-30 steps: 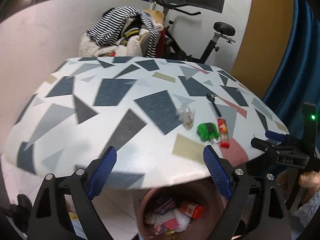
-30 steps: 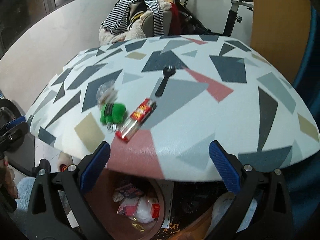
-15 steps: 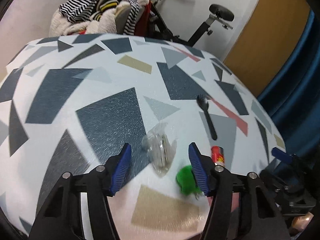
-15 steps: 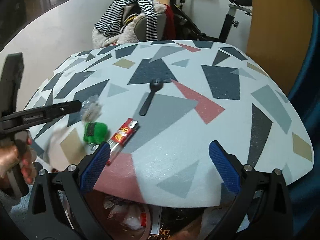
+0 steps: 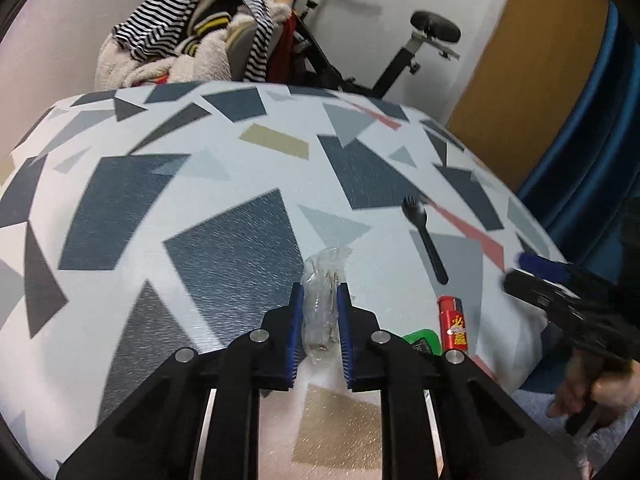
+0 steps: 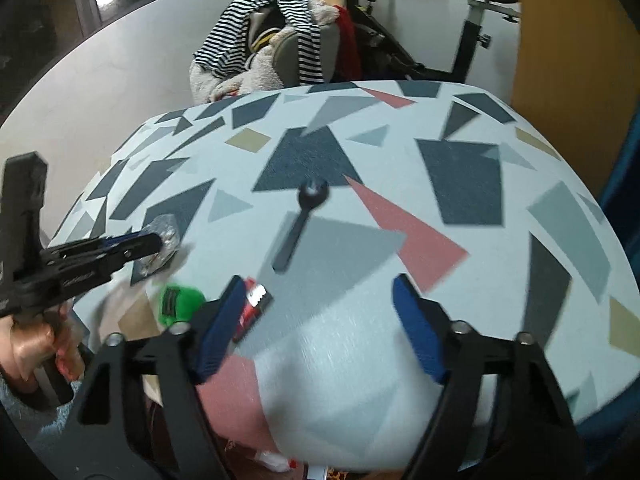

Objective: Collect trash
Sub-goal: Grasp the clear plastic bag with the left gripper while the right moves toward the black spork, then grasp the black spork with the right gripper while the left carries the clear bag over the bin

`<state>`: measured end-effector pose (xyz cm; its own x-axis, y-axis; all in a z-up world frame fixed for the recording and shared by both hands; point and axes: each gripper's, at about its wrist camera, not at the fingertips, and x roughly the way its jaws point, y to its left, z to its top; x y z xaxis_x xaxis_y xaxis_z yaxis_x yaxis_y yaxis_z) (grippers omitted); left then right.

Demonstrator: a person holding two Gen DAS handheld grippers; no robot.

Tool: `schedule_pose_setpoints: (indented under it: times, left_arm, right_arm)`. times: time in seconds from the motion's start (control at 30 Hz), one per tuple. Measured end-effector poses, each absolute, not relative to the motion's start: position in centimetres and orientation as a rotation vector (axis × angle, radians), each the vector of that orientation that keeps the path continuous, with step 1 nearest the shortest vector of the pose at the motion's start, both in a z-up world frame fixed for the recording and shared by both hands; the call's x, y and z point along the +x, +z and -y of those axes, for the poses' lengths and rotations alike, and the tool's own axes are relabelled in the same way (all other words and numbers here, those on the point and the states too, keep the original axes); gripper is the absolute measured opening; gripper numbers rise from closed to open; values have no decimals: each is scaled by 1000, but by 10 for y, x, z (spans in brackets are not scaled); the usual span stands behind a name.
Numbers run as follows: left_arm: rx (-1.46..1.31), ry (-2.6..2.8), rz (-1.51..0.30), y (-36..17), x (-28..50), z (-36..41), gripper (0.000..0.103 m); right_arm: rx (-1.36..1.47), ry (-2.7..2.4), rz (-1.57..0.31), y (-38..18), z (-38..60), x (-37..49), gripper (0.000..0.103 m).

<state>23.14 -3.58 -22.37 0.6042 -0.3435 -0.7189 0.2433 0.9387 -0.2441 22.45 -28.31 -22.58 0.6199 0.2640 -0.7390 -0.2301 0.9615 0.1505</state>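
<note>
Clear wrapper [image 5: 325,300] pinched in left tongs [image 5: 319,310]; right tongs [image 6: 316,320] closing, empty; green scrap [image 5: 424,338] half hidden.

The table [image 5: 168,184] has a rounded top covered in a white cloth printed with grey, navy, tan and pink angular patches. Behind it stands a chair [image 6: 292,52] piled with clothing, including a black-and-white striped garment [image 5: 172,20] and a cream fleece. An exercise bike [image 5: 400,52] stands against the white wall [image 6: 120,60]. At right are an ochre panel [image 5: 532,72] and a blue curtain [image 5: 596,128].
</note>
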Motion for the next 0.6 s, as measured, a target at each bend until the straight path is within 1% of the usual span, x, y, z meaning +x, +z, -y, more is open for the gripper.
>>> schedule_pose_setpoints:
  times: [0.03,0.1,0.33,0.4,0.47,0.57,0.6]
  left_arm:
    - [-131,-338,-844,-219,228,32,16]
    - [-143,-335,-820,-210,223,25,16]
    - [-154,-319,-737,-185,192,6,16]
    - [-175,-321,-732,-183,185,0,16]
    - [-191,-321,-727,-182,179,-6,16]
    - [-192,-318,-722,-181,173,-11,16]
    - [-191,-318,-721,-181,170,-12,16]
  right_arm:
    - [31,293,-864,-227,278,234,63]
    - [24,305,-891,-231,269,253,53]
    - [3,236,-1004,-249,243,302,37]
    - [-17,208,-1001,-250,239,306,29]
    - [-35,180,-1007,-251,235,309,24]
    - [-36,196,-1012,-251,232,311,14]
    - [-35,199,-1009,-251,233,309,13]
